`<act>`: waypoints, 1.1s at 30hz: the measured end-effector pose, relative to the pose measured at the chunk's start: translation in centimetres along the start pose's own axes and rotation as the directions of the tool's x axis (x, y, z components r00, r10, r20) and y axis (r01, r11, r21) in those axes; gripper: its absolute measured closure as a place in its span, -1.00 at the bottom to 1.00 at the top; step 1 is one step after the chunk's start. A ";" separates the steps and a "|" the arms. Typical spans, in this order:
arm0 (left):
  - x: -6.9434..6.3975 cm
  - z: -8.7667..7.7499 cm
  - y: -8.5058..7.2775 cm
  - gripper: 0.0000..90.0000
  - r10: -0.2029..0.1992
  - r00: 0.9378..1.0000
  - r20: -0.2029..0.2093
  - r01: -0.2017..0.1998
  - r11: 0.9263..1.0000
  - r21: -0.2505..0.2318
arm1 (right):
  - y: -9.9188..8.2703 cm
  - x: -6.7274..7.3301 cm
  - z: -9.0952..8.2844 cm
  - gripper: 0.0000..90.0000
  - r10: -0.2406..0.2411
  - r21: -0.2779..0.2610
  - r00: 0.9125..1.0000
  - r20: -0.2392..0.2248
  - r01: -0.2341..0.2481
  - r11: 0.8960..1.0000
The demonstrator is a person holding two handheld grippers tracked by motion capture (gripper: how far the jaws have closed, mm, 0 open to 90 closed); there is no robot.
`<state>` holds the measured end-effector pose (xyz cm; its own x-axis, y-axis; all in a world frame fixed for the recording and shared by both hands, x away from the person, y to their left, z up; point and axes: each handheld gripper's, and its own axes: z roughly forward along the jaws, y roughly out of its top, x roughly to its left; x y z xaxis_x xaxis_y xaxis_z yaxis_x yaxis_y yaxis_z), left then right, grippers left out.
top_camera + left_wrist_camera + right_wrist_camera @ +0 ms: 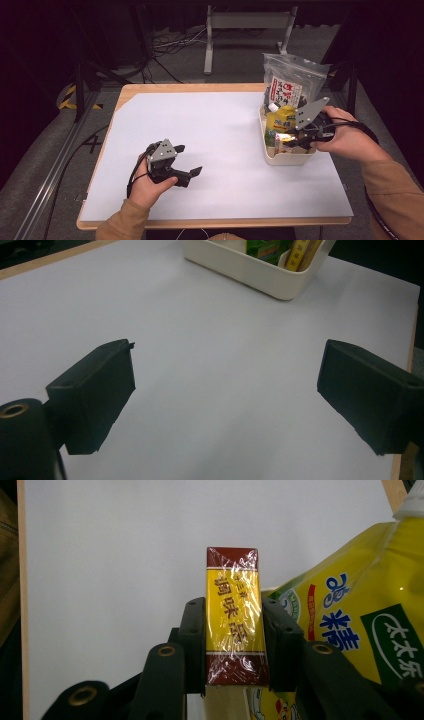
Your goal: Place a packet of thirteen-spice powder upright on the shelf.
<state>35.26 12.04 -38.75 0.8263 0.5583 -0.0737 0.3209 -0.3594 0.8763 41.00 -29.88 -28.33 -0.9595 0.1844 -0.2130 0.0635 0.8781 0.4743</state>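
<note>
Left tongs (189,161): jaws wide apart, empty, above bare bench (215,145). Right tongs (232,645): clamped on yellow-and-maroon box (233,615) at white bin (290,157), beside yellow pouch (360,620). Handling: lift straight, keep grip square, avoid snagging pouch.

From my seat, the small box (233,616) clamped in the right gripper (233,645) has its lower end hidden behind the jaws, and its print is too crinkled under the wrap for me to read. The yellow pouch (350,620) runs off the frame's right edge. In the left gripper view, the white bin (260,272) is cut off at the top.
</note>
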 end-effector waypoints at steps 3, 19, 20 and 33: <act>0.0 0.0 0.0 -0.80 -0.001 1.000 0.000 0.001 1.000 0.000 | 0.0 0.1 0.2 0.49 -0.006 0.012 1.000 0.003 0.005 1.000; 0.1 0.1 -0.1 -0.80 -0.012 1.000 0.006 0.012 1.000 0.012 | -0.4 0.3 1.2 0.46 -0.006 0.102 1.000 0.001 0.006 0.995; 0.1 0.1 -0.1 -0.80 -0.011 1.000 0.007 0.011 1.000 0.012 | -0.4 0.3 1.3 0.46 -0.007 0.105 1.000 0.003 0.007 0.994; 0.1 0.1 -0.1 -0.80 -0.012 1.000 0.009 0.012 1.000 0.014 | -0.7 0.3 1.8 0.45 -0.015 0.155 1.000 0.006 0.014 0.988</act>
<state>35.37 12.07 -38.92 0.8266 0.5559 -0.0882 0.3372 -0.3636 0.8684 41.19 -29.69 -30.24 -0.9587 0.1738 -0.2249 0.0919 0.9383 0.3334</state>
